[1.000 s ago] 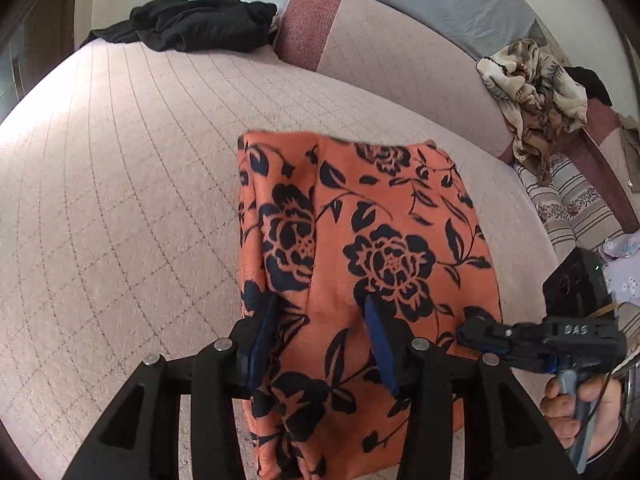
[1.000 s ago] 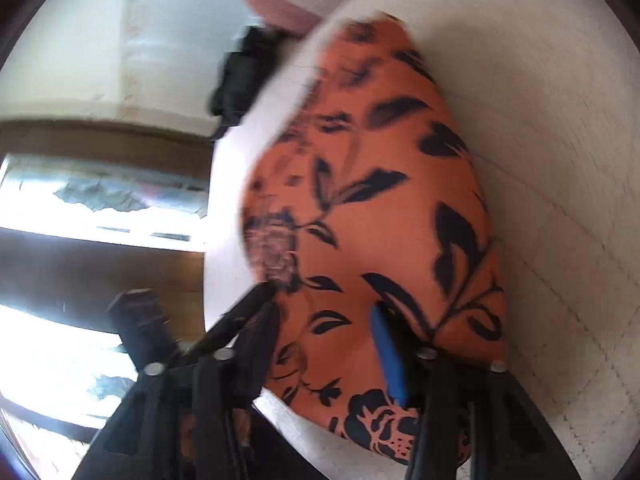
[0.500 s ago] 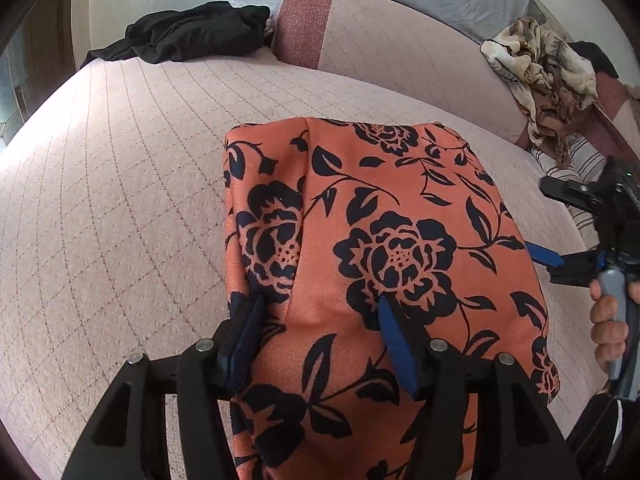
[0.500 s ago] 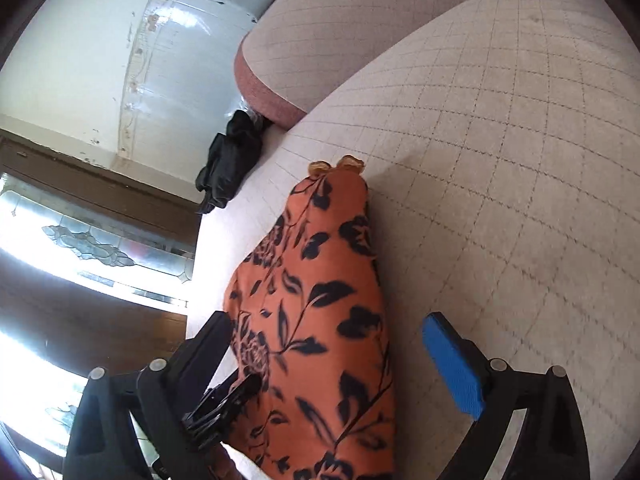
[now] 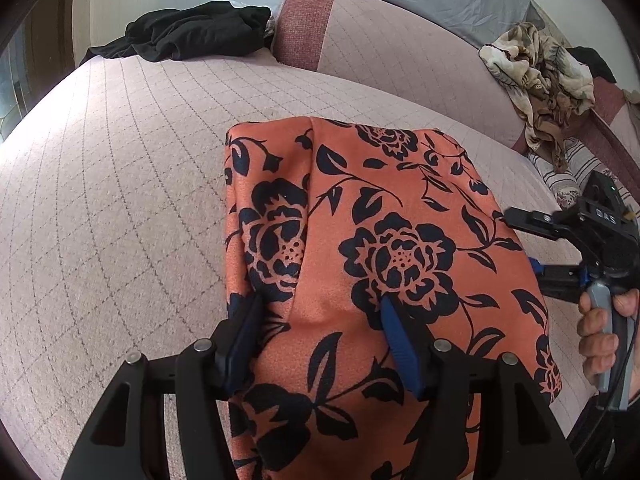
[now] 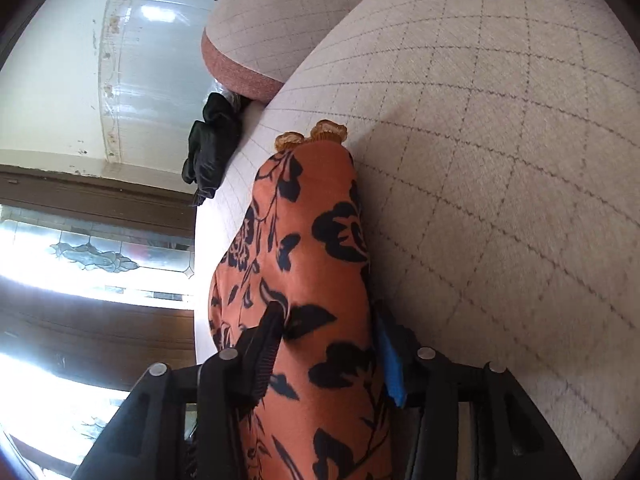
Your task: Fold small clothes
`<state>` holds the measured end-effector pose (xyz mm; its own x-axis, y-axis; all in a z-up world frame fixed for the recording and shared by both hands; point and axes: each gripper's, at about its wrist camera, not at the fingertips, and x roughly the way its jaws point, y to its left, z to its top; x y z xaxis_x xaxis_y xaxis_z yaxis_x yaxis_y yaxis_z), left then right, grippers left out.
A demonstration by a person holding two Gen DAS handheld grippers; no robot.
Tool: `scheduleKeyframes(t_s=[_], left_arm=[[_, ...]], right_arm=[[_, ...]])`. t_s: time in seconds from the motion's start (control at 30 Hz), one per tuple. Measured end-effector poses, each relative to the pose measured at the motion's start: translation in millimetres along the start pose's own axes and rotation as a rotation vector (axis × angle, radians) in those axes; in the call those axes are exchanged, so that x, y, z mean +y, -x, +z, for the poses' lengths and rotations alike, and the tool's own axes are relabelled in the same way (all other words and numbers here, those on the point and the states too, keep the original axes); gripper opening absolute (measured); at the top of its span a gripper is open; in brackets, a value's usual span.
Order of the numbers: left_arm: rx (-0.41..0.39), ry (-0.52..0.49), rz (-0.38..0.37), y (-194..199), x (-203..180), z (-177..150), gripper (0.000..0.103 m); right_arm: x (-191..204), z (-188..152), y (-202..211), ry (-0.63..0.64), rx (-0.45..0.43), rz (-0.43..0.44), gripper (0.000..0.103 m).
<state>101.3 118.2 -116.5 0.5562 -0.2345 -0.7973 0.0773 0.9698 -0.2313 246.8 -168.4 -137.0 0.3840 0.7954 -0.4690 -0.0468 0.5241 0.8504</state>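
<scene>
Both grippers pinching the orange floral garment (image 5: 384, 248) on the quilted pink bed (image 5: 120, 184).

Left gripper (image 5: 320, 320) has its blue pads closed on the near edge of the folded cloth; right gripper (image 6: 328, 332) clamps the right-hand edge, seemingly tight, though the fabric hides the contact. Black clothes (image 5: 192, 34) lie heaped well apart by the bolster (image 5: 304, 28).

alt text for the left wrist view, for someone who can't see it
The left gripper is closed on the near edge of an orange cloth with black flowers, spread on a pinkish quilted bed. The right gripper grips the cloth's right edge; black clothes lie beyond.
</scene>
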Motion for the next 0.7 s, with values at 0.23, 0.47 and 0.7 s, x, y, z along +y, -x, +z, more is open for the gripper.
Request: scheduleKeyframes(t_s=[0.23,0.47,0.7], left_arm=[[-0.004,-0.006,0.009,-2.4,-3.1,-0.8,0.063],[-0.003,-0.009,0.020,-0.8,-3.2,0.1,0.064],[-0.006,-0.010,0.008,-1.8,-1.9,-0.6,0.064]], right_arm=[[-6.7,-68.8,4.5,0.042,0.080,-0.031,0.043],[-6.1,-81.4,4.1,0.030,0.023,-0.091,0.049],[9.1,-118.2,22.8,0.111,0.030,-0.092,0.061]])
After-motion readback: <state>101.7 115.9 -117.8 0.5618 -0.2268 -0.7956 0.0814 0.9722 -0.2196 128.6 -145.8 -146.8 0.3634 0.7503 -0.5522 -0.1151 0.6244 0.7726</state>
